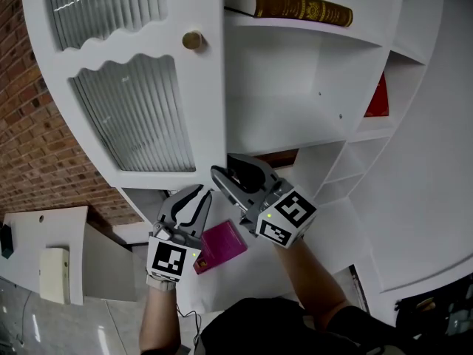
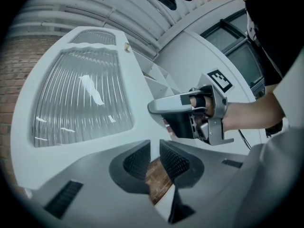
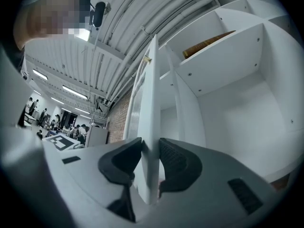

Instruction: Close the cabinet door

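Observation:
The white cabinet door (image 1: 148, 109) with ribbed glass panels and a brass knob (image 1: 192, 41) stands open, hinged to the left of the shelves. My right gripper (image 1: 230, 167) is shut on the door's lower free edge. In the right gripper view the door (image 3: 149, 122) runs edge-on between the two pads, and the right gripper (image 3: 151, 158) touches it on both faces. My left gripper (image 1: 201, 192) hangs just below the door's bottom corner. Its jaws stand a narrow gap apart with nothing between them, so the left gripper (image 2: 155, 158) shows brick wall through the gap. The door (image 2: 80, 99) fills that view's left.
The open shelves (image 1: 295, 117) hold a brown book (image 1: 303, 7) up top and a red book (image 1: 377, 98) at the right. A magenta item (image 1: 222, 246) lies below the grippers. A brick wall (image 1: 29, 146) stands at the left. People stand far off (image 3: 33, 106).

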`<state>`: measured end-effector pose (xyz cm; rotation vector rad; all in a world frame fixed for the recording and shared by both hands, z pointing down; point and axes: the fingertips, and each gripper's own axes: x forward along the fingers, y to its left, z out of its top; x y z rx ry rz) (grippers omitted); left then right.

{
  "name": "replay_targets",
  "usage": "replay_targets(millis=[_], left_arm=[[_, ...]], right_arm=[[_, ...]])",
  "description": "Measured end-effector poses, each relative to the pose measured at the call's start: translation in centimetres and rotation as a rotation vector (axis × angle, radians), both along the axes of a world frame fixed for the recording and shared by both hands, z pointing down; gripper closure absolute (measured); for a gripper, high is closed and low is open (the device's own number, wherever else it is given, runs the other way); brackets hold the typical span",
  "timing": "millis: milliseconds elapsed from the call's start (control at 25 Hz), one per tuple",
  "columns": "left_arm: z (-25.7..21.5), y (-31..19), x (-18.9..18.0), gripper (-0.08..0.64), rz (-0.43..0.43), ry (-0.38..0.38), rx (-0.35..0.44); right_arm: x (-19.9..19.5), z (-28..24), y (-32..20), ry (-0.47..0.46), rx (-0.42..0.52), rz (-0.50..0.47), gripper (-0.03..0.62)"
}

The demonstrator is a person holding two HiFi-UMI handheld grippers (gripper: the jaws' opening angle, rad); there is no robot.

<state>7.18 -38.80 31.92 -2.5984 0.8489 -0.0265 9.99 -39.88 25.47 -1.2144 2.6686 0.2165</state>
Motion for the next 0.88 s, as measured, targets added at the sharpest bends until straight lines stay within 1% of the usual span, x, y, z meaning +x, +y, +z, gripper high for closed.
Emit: replay_targets(millis=[160,480,880], left_arm=[[-0.1,-0.7,0.3,0.494,-0.010,0.021,-0.021],[0.0,-2.2,0.4,0.497,-0.031,0.025,-0.029],[0.1,-3.7,0.4,0.497,-0.054,0.029,-0.031]], right_arm=[[0.5,0.0,-0.9,0.002,0.014,0.020,0.456],[1.2,0.2,-2.9,-0.009,-0.006,0.024,0.411],[1.5,0.3,-4.7,-0.040,-0.044,0.041,0.393]])
